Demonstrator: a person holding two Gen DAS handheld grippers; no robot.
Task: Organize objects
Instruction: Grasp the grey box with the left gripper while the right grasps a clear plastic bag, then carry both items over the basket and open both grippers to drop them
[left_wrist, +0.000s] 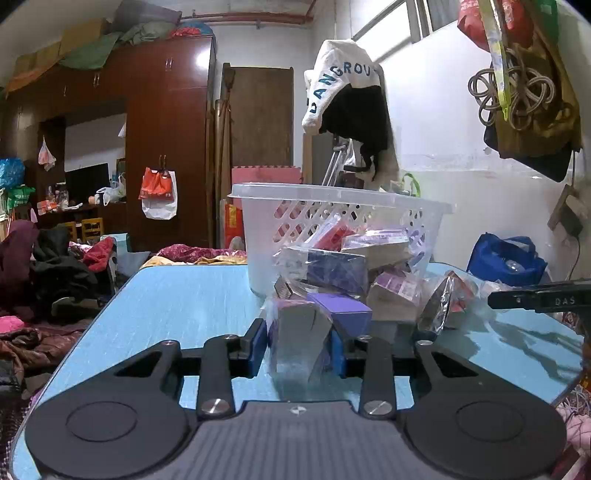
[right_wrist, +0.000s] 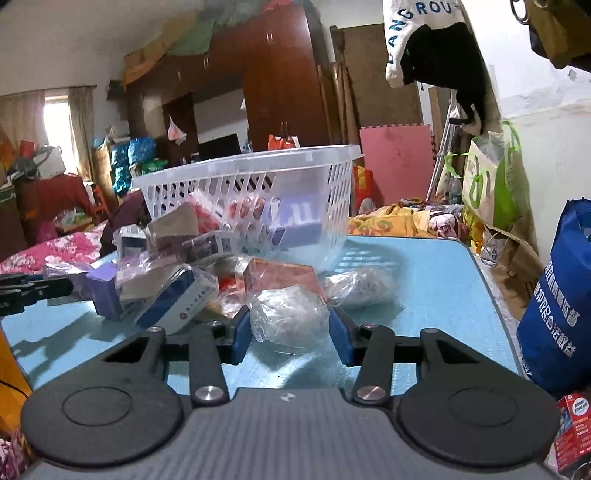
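A pile of small boxes wrapped in clear plastic (left_wrist: 354, 280) lies on the blue table (left_wrist: 184, 306) in front of a white lattice basket (left_wrist: 332, 206) that holds several boxes. My left gripper (left_wrist: 299, 339) is shut on a grey and purple wrapped box (left_wrist: 299, 332) at the near edge of the pile. In the right wrist view the basket (right_wrist: 251, 192) stands behind the same pile (right_wrist: 177, 266). My right gripper (right_wrist: 291, 328) has its blue pads against both sides of a clear plastic bag of small items (right_wrist: 290, 317) on the table. A second such bag (right_wrist: 360, 286) lies behind it.
A blue tote bag (right_wrist: 557, 314) stands off the table's right edge (right_wrist: 495, 295), with paper and green bags behind it. Clothes hang above the basket (left_wrist: 347, 96). Heaped clothing lies left of the table (left_wrist: 44, 280). The right gripper's finger shows at the left wrist view's right side (left_wrist: 539, 300).
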